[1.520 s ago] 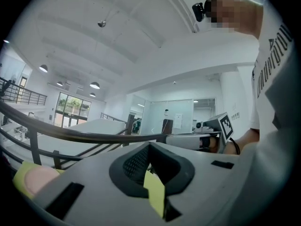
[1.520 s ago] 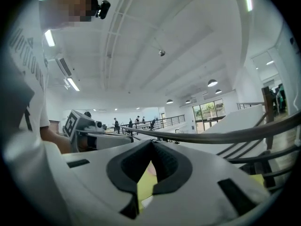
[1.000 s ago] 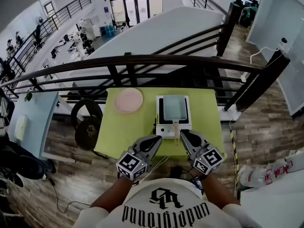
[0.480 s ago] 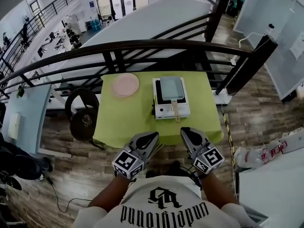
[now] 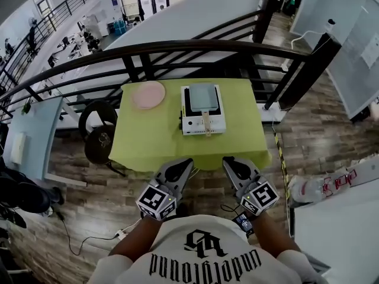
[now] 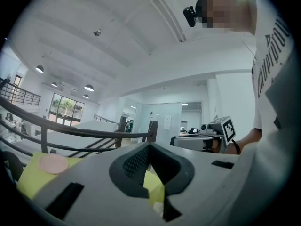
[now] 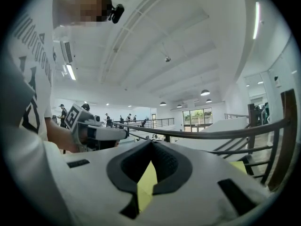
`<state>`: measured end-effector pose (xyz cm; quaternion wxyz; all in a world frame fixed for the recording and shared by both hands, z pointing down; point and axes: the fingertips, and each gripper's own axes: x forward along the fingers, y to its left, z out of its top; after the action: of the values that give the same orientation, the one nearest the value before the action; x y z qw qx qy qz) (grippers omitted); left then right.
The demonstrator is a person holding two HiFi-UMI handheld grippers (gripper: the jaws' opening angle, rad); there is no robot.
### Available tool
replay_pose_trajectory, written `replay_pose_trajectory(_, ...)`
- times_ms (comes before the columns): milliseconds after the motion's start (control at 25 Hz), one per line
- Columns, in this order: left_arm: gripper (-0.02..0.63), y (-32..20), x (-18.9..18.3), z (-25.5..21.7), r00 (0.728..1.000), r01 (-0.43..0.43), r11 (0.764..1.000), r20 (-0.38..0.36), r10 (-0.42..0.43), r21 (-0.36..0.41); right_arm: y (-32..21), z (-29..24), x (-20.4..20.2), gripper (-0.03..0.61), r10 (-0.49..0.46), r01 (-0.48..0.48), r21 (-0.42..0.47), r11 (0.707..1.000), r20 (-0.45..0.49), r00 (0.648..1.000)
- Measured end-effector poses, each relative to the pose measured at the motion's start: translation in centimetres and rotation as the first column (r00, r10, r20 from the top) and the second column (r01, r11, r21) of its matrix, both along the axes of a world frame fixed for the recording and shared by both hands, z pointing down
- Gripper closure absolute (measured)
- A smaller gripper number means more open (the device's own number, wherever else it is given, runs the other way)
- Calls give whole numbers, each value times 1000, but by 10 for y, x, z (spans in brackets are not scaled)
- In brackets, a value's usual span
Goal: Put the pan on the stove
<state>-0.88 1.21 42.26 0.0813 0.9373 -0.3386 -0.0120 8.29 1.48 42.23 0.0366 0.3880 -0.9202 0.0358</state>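
green table [image 5: 148, 141] stands against a dark railing [image 5: 177, 47] on a wood-floored landing, and i'm standing back from its near edge. a pink plate [image 5: 148, 94] sits at its left. apart from it, the white stove [image 5: 202, 125] carries the pan [image 5: 202, 97], with the handle [image 5: 206, 122] pointing toward me over the front panel. both claws are pinched fully together with nothing between them. the left gripper [image 5: 182, 163] and right gripper [image 5: 230, 162] are held level, short of the table and well apart from the pan. by my reading the placing step is finished. if the pan needs squaring, i'd have to step in and open a claw around that handle.
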Motion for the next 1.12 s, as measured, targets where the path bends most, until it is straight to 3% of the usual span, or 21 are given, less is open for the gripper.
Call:
replay_pose_trajectory(440,607,83,77,5,996,87,996,-3,-86,9,82,30,81,580,-72,72,-32,997,-12,997)
replay_pose_trajectory(1120,607,117,74,17,982,187,982,14,-187,19,118,29,81,580,-161,162,4,987,-14,987)
